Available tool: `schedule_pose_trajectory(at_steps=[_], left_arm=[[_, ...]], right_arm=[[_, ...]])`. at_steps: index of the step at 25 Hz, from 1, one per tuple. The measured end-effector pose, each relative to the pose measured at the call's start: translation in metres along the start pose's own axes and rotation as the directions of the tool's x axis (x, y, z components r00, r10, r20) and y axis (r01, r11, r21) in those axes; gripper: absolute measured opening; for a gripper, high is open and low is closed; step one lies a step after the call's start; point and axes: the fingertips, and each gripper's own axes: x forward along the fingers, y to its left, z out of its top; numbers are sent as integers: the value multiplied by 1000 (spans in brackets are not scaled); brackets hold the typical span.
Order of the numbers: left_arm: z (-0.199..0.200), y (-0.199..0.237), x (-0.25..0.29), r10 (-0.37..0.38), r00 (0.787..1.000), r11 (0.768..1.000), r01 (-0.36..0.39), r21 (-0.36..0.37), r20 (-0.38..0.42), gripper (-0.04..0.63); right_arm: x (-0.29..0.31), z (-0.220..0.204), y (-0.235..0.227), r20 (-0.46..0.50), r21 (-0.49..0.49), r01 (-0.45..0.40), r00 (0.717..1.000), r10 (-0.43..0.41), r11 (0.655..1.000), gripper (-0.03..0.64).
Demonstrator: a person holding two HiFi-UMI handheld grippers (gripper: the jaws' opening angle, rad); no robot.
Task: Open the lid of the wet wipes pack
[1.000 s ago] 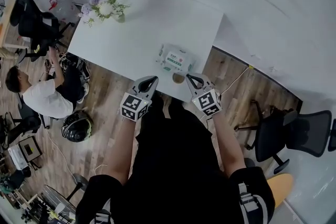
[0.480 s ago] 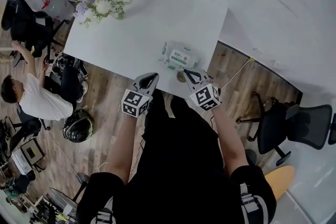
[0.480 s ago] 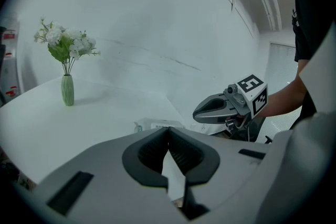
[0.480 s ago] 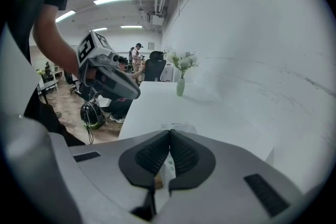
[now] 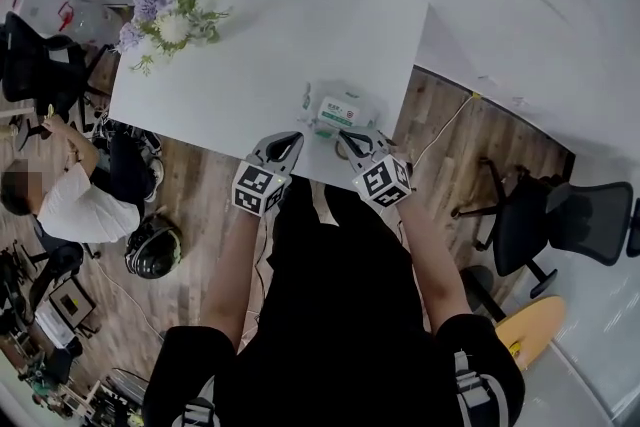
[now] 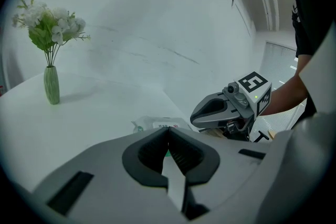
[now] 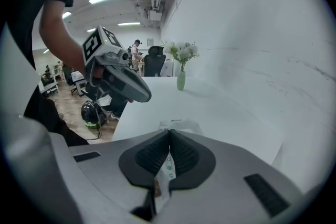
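- The wet wipes pack (image 5: 340, 110) is seen lying flat on the white bench (image 5: 270, 45), close to the bench's near edge and toward its right corner; the lid is not seen raised
- A broad stretch of bare bench top is left open beyond the pack and to its left; a vase of flowers (image 5: 170, 13) is stood well apart from the pack, at the far left corner
- To the right of the pack the bench edge runs close by, with wooden floor (image 5: 470, 145) below it and a pale wall beyond
- The left tongs (image 5: 288, 141) are held just left of the pack, over the near edge; their jaws are seen closed tip to tip with nothing between them
- The right tongs (image 5: 348, 139) are held at the pack's near edge; their jaws are likewise closed at the tips, and contact with the pack cannot be judged
- The pack is soft and pillow-shaped, its white wrapper glossy with green print; the bench top is smooth and matte; the jaw pads are dark and ribbed inside grey moulded shells
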Motion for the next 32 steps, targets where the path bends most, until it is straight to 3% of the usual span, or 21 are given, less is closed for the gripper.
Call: schedule_pose_trajectory(at_steps=[11, 19, 32], left_arm=[[-10, 16, 45, -64, 996, 998, 63, -15, -65, 21], [-26, 8, 65, -120, 986, 993, 119, -16, -119, 21], [-47, 12, 79, -123, 976, 992, 121, -23, -178, 21]], right_arm=[[32, -25, -6, -68, -28, -27, 997, 25, 999, 18], [47, -33, -11, -82, -19, -11, 997, 10, 1000, 63], [63, -43, -7, -153, -157, -16, 988, -8, 987, 87]])
